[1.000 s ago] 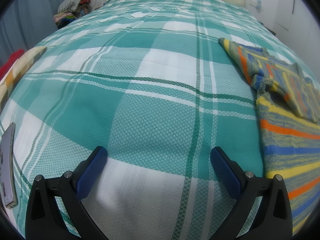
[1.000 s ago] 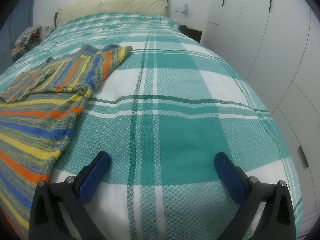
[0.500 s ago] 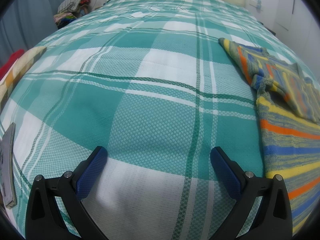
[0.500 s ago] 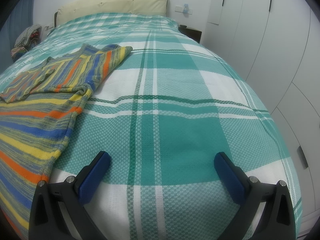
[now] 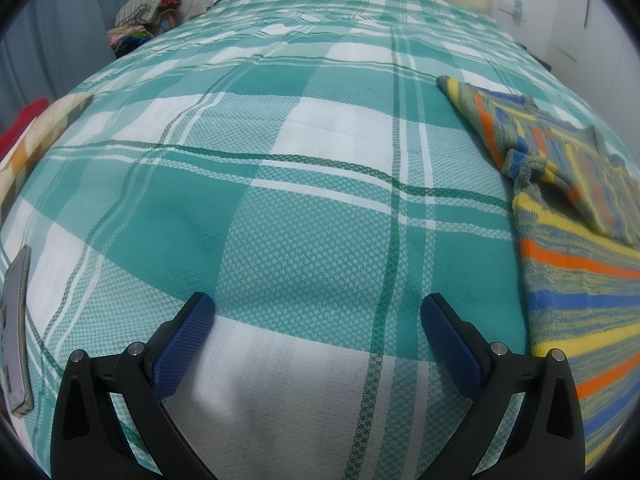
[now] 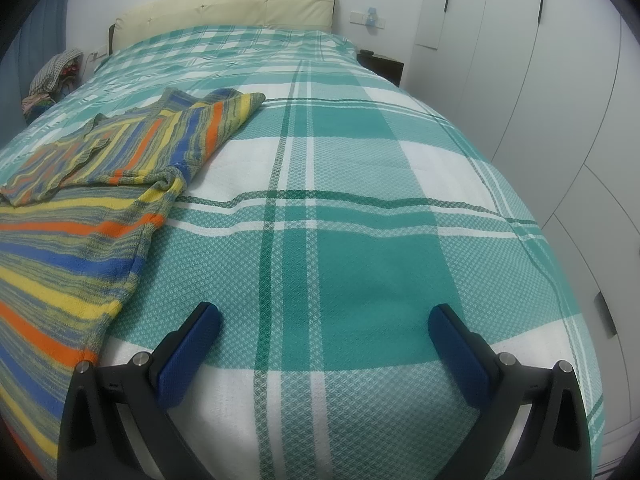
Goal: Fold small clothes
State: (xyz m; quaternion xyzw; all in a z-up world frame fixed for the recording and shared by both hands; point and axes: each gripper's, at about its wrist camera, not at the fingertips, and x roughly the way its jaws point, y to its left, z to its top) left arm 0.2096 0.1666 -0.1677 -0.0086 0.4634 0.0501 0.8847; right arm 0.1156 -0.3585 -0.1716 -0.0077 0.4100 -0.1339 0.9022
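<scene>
a: anything shifted since a second ago?

b: hardly. both views match the earlier ones; only the phone at the left edge of the bed sits a touch differently in frame, so the left gripper barely drifted.

a: and the jaws?

b: left gripper spread wide, nothing between its blue pads, only checked bedspread. right gripper the same: wide open, holding nothing.

a: where's the garment?

b: the striped knit top lies flat on the bed between the two grippers, to the right in the left view and to the left in the right view. its upper part looks already turned over on itself, with a bunched spot at the fold.

a: how to do this well?

b: i'd judge the next step is a grab. take the near edge at two corners, pinch only the knit and not the bedspread, lift evenly, and smooth that bunch first.

a: any writing?

b: none readable; the phone's markings are too small.
</scene>
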